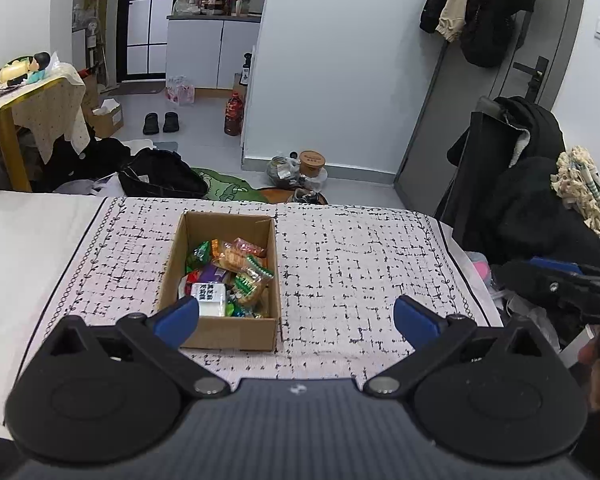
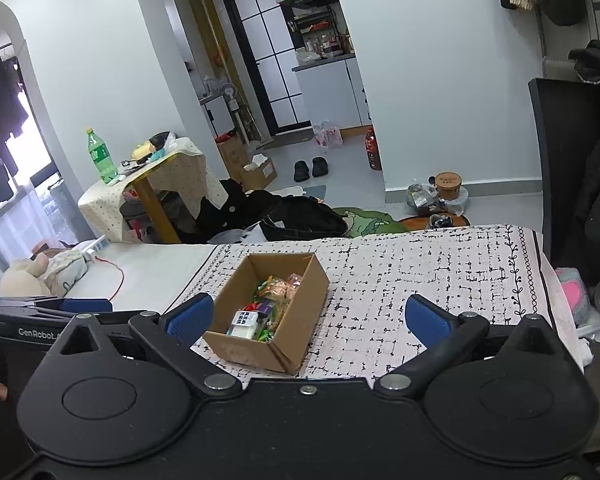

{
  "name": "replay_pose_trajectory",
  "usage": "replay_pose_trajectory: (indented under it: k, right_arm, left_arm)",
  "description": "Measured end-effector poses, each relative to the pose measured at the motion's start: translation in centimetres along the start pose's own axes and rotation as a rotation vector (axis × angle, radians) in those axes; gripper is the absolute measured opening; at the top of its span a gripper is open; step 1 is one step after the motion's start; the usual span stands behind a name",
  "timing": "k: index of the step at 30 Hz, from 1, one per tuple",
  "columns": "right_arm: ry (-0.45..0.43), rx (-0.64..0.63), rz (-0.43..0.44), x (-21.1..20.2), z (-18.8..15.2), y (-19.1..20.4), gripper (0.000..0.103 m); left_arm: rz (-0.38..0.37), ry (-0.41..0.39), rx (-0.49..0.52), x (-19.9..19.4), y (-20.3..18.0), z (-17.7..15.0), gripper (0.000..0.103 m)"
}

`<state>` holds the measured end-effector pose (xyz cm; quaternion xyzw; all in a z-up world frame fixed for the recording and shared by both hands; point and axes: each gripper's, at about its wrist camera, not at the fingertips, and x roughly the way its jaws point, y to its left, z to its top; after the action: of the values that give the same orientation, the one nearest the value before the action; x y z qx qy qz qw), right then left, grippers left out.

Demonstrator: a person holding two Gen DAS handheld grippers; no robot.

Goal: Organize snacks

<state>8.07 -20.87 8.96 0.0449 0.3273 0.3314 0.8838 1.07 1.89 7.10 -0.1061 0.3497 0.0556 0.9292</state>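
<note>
Both tongs, left [image 1: 296, 322] and right [image 2: 306, 318], gape empty; we'd pinch light, crinkly snacks [image 1: 236, 272] mid-packet, box [image 1: 224, 334] by its stiff wall.

White walls [image 1: 332, 80], grey floor [image 1: 204, 136] beyond jaws. Kitchen cabinet [image 1: 212, 52] far ahead. Grey door [image 1: 496, 92] right. Bright window [image 2: 16, 152] far left.
</note>
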Motion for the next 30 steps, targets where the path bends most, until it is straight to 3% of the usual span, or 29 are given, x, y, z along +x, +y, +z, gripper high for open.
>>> replay_pose_trajectory:
  k: [16,30]
  right_arm:
    - [-0.007,-0.049,0.002,-3.0,-0.8,3.8,0.103]
    - [-0.019,-0.032,-0.093,-3.4,-1.0,5.5,0.103]
  left_arm:
    - [0.032,-0.049,0.034,-5.2,0.6,-1.0,0.103]
    - [0.039,-0.082,-0.006,-7.7,1.4,-1.1,0.103]
